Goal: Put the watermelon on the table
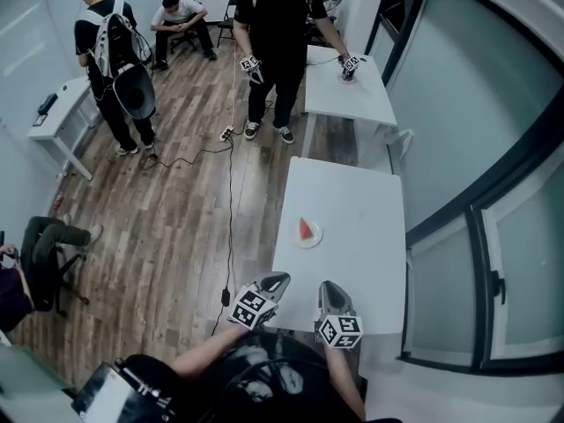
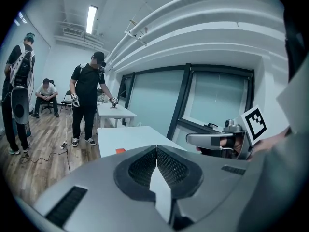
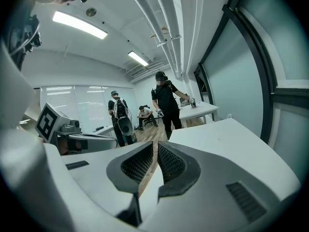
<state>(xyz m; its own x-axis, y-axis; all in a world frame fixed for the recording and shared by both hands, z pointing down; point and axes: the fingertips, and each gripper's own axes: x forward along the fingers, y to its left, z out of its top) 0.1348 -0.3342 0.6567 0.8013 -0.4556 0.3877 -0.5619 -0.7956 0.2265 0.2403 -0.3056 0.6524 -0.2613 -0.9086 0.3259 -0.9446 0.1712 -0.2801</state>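
Observation:
A red watermelon slice (image 1: 306, 228) lies on a small white plate (image 1: 311, 240) near the left edge of the long white table (image 1: 361, 210). In the left gripper view the watermelon slice (image 2: 120, 150) shows as a small red patch just past the jaws. My left gripper (image 1: 278, 279) and right gripper (image 1: 329, 285) hover side by side over the table's near end, short of the plate. Both point toward it. The left gripper (image 2: 156, 151) has its jaws together with nothing between them. The right gripper (image 3: 156, 147) is shut too, and empty.
A second white table (image 1: 348, 91) stands beyond, where a person in black (image 1: 278, 33) works with grippers. Other people stand and sit on the wooden floor at the left. A cable (image 1: 231, 192) runs along the floor beside my table. A glass wall (image 1: 476, 148) borders the right side.

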